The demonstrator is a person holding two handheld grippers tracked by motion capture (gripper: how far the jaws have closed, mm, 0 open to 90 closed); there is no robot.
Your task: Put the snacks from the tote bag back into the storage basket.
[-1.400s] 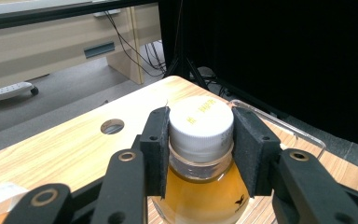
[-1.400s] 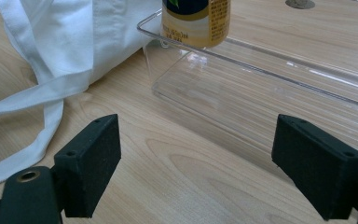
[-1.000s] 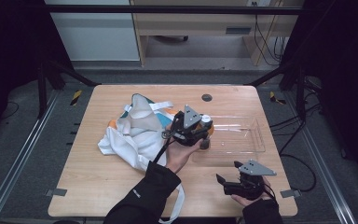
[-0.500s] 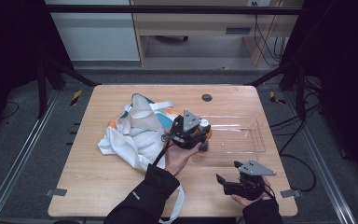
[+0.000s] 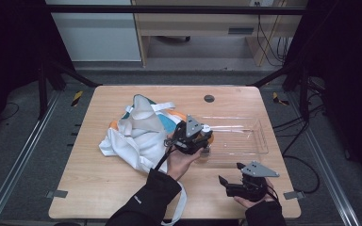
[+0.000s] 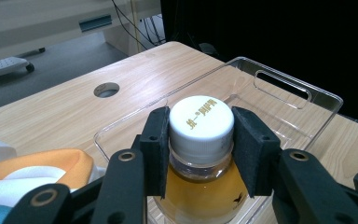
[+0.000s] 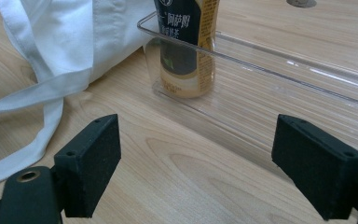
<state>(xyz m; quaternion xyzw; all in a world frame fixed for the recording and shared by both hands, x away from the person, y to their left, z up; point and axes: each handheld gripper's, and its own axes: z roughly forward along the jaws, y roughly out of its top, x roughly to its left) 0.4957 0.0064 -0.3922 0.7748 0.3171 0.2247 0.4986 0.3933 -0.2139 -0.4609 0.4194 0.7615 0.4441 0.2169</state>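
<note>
Two grippers work over our light wooden table [image 5: 122, 188], which stands on grey floor between black frame posts, a pale cabinet behind, with a white cloth bag [image 5: 136, 136] left of a clear plastic tray [image 5: 259, 141]. From above we see the left gripper [image 5: 202, 143] at the tray's left end on a dark-sleeved forearm reaching forward, and its own view adds that the pads [image 6: 156, 144] clamp the white cap of an amber drink bottle [image 6: 203, 186] standing upright inside the tray. Our right gripper [image 5: 226, 181] rests low at the near edge, jaws spread wide with nothing between them, aimed at the tray wall.
</note>
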